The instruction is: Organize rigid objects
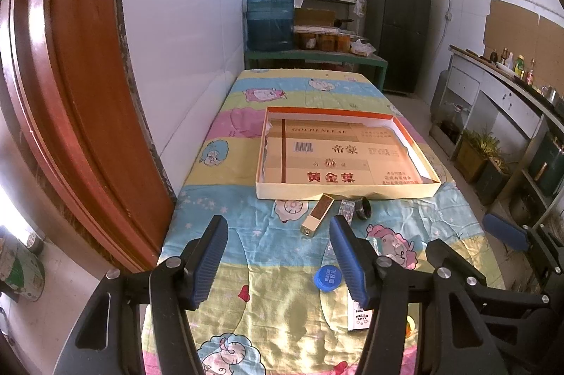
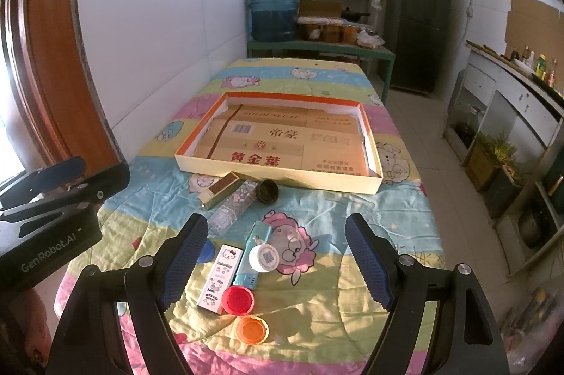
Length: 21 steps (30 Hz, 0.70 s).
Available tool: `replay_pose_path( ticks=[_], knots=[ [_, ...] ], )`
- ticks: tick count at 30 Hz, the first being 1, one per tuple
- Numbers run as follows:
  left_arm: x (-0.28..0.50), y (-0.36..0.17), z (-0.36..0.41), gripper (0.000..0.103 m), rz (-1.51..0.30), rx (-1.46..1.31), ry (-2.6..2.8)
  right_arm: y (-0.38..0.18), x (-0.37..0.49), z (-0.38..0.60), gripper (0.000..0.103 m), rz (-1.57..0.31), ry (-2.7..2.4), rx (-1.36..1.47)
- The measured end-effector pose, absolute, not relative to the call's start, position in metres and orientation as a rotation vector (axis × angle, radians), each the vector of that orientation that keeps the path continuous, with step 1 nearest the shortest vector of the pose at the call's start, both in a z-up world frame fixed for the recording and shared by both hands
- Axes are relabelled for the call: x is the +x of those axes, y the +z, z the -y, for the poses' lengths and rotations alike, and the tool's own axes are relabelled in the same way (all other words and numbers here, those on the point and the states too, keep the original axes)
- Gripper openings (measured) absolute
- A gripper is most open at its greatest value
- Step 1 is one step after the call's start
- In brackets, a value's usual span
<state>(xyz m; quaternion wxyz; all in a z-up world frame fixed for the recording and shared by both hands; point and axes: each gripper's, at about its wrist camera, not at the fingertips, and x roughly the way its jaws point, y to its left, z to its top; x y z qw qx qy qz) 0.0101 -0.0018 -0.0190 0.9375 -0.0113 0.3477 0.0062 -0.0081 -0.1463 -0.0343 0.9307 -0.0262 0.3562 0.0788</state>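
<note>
A shallow cardboard box [image 1: 347, 193] [image 2: 278, 172] lies open on the table, empty but for its printed liner. In front of it lie a gold rectangular case [image 1: 316, 215] [image 2: 217, 189], a glittery clear tube [image 2: 232, 207], and a black cap [image 1: 363, 208] [image 2: 267, 192]. Nearer lie a Hello Kitty box [image 2: 220, 276], a teal case [image 2: 255, 246] with a white round lid [image 2: 263, 257] on it, a red cap [image 2: 239, 300], an orange cap [image 2: 252, 330] and a blue cap [image 1: 328, 277]. My left gripper [image 1: 278, 258] and my right gripper [image 2: 276, 260] are open and empty above these items.
The table carries a cartoon-print cloth [image 1: 289, 100]. A white tiled wall [image 1: 183, 40] and a red door frame [image 1: 70, 75] run along the left. A water jug [image 1: 269, 12], shelves and a fridge [image 1: 400, 26] stand behind. A counter [image 2: 511, 100] lines the right.
</note>
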Motion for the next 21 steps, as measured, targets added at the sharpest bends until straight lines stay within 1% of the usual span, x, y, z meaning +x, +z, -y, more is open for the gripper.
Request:
replay_pose_path(
  ticks=[21],
  knots=[
    [0.0130,-0.0253,0.0018,0.060,-0.728,-0.023,0.007,-0.0390,-0.0061,0.1447,0.081,-0.735,0.164,-0.054]
  ],
)
